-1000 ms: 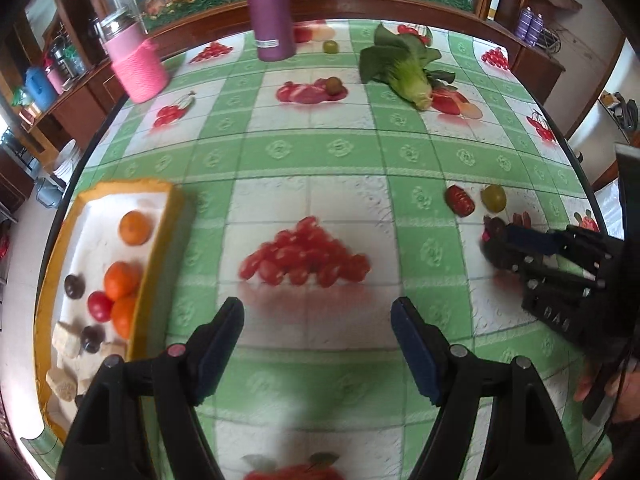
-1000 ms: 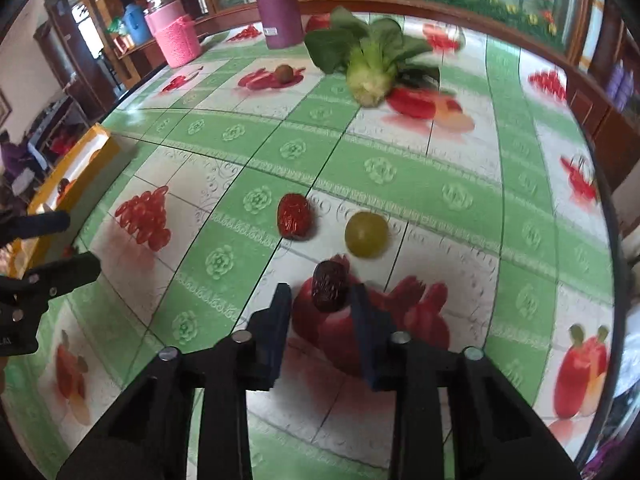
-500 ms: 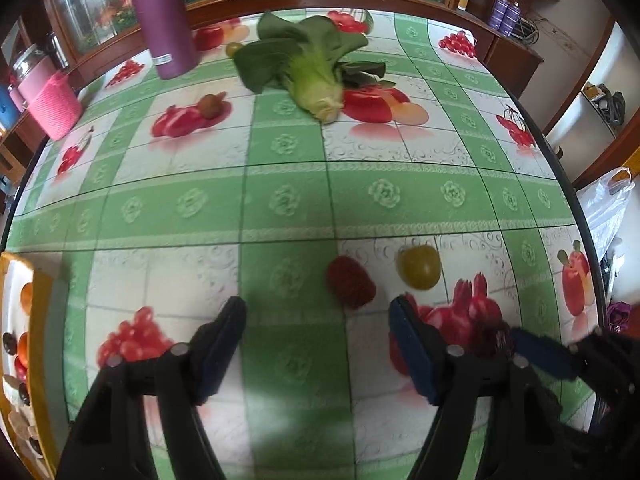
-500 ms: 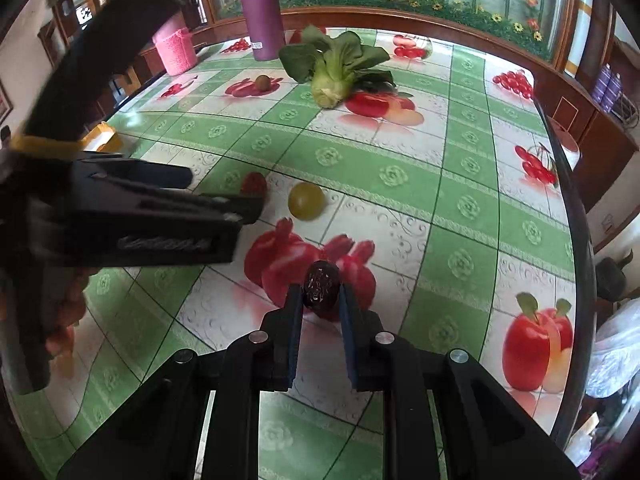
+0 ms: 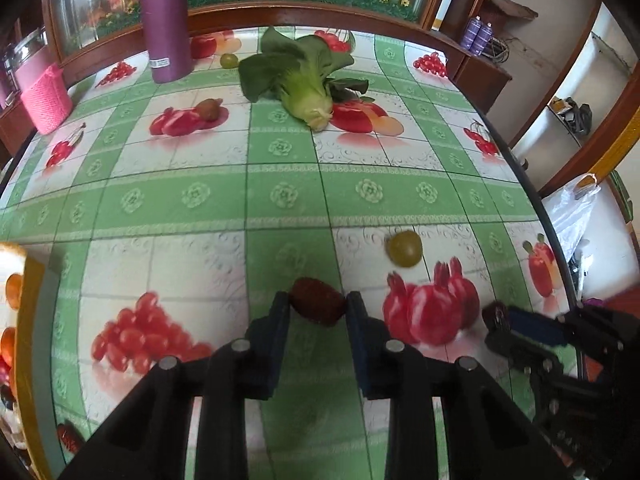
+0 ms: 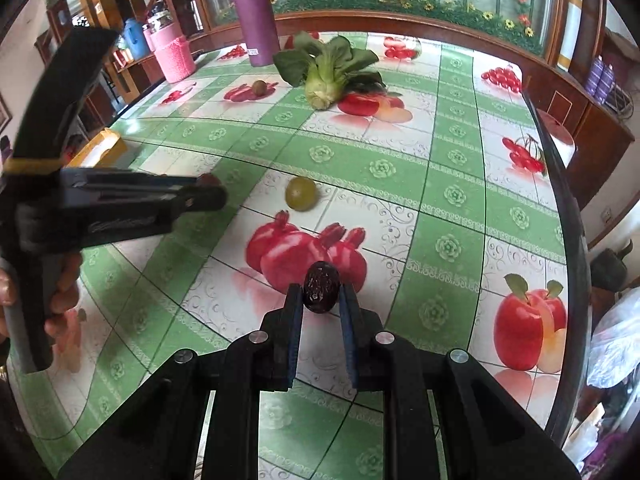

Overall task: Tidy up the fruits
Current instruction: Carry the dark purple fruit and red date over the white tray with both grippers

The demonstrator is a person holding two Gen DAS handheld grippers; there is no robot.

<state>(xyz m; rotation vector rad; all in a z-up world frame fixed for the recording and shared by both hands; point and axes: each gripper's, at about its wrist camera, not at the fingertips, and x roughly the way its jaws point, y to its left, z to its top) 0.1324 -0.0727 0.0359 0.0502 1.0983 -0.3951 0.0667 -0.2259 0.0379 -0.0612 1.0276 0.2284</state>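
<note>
Left claw [image 5: 318, 307] has just been closing, and its two pads now sit against the sides of a red date [image 5: 318, 306] on the table [image 5: 280, 184]. Right claw [image 6: 321, 294] is clamped on a dark wrinkled date [image 6: 321, 292], held off the tablecloth over the printed pomegranates. A green grape [image 5: 405, 248] lies loose just ahead and right of the left claw; from the right claw it is ahead and slightly left. Yellow tray [image 5: 30, 320] with oranges sits at far left of the left claw, partly cut off. Further ahead: bok choy [image 5: 304, 76], small brown fruit [image 5: 208, 108], purple bottle [image 5: 164, 20], pink holder [image 5: 46, 98].
</note>
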